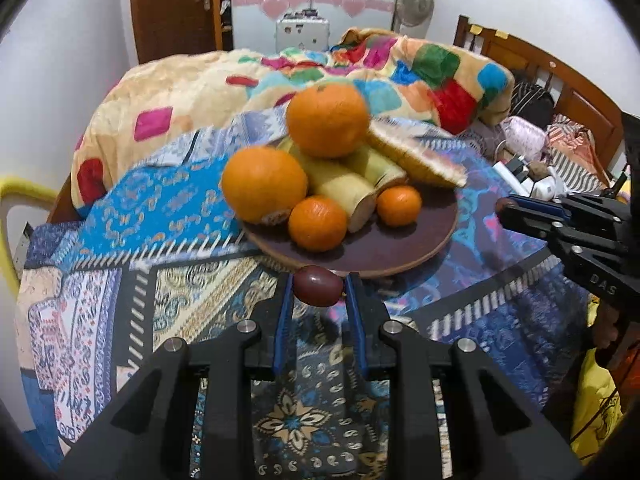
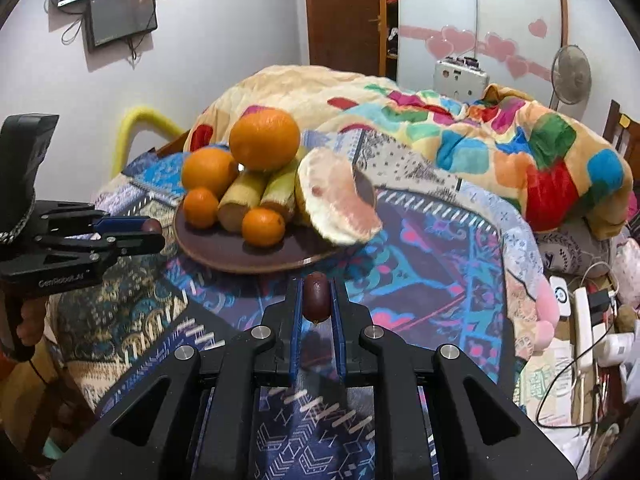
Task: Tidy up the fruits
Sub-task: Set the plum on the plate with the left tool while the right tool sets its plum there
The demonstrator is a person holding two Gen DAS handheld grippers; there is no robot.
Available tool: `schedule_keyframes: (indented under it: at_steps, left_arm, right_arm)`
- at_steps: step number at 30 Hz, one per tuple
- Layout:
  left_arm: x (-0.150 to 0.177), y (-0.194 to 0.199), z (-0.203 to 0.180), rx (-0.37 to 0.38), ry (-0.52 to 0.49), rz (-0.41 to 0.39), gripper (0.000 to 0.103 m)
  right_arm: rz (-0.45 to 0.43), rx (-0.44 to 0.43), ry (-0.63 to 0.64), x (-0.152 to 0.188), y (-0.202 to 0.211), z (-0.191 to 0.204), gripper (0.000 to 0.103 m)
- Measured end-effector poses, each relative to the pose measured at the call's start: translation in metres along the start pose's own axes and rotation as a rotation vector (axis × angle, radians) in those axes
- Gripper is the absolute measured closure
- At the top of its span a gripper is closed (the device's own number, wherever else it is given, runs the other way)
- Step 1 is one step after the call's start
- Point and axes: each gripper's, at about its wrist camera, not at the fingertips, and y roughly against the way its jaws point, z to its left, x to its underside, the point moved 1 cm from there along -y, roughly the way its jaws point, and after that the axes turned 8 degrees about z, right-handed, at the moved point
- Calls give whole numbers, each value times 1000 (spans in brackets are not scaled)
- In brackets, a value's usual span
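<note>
A brown plate [image 1: 404, 254] [image 2: 224, 258] on the patterned bedspread holds several oranges [image 1: 328, 120] [image 2: 264, 138], yellow bananas [image 1: 344, 188] [image 2: 244, 196] and a pale cut fruit slice [image 1: 416, 152] [image 2: 336, 204]. My left gripper [image 1: 318, 292] is shut on a small dark red oval fruit [image 1: 318, 291] just in front of the plate's near rim; it also shows in the right wrist view [image 2: 150, 232]. My right gripper [image 2: 316, 296] is shut on another dark red fruit [image 2: 316, 296], close to the plate's rim; it shows in the left wrist view [image 1: 504, 206] right of the plate.
A bright patchwork blanket [image 1: 420, 68] [image 2: 520, 152] is heaped behind the plate. Chargers and cables [image 2: 588, 320] lie at the right by the wooden headboard [image 1: 560, 80]. A yellow chair frame [image 1: 12, 196] stands at the left.
</note>
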Motion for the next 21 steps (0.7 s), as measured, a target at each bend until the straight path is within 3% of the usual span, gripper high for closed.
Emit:
schedule_keyframes:
  at_steps: [8, 21]
  left_arm:
    - [-20, 12, -17, 25, -14, -78, 77]
    - [-33, -13, -26, 22, -21, -61, 77]
  right_arm:
    - [-47, -15, 2, -18, 6, 5, 91]
    - [17, -19, 32, -30, -34, 13, 91]
